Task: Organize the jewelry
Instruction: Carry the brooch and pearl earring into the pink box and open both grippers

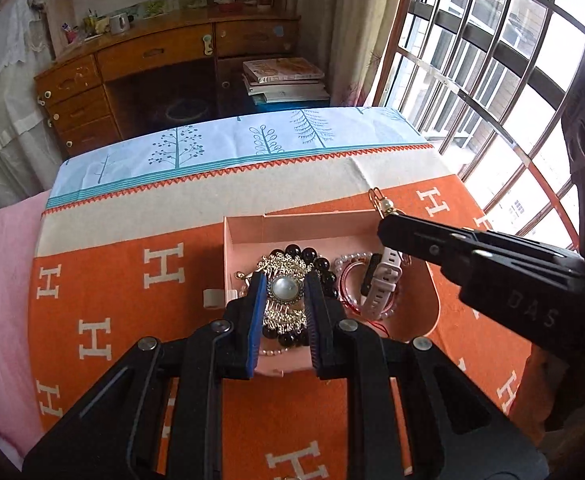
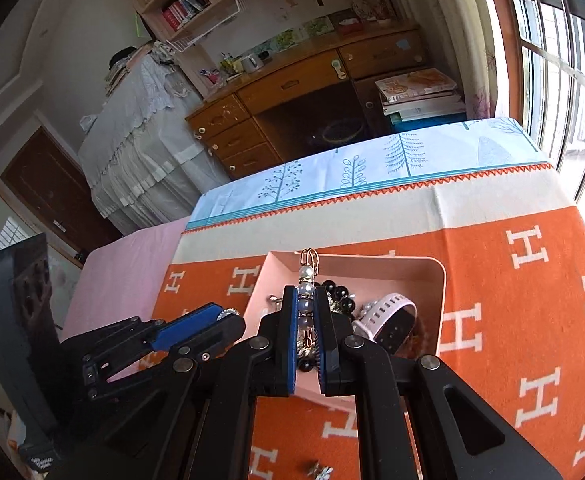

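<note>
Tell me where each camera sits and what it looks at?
Left wrist: rides the left tool, looking down at the brooch it grips over the pink box; the right tool shows too.
Right wrist: rides the right tool, looking down at its pearl chain; the left tool shows too.
Both see: box, white watch, orange cloth, desk, window.
</note>
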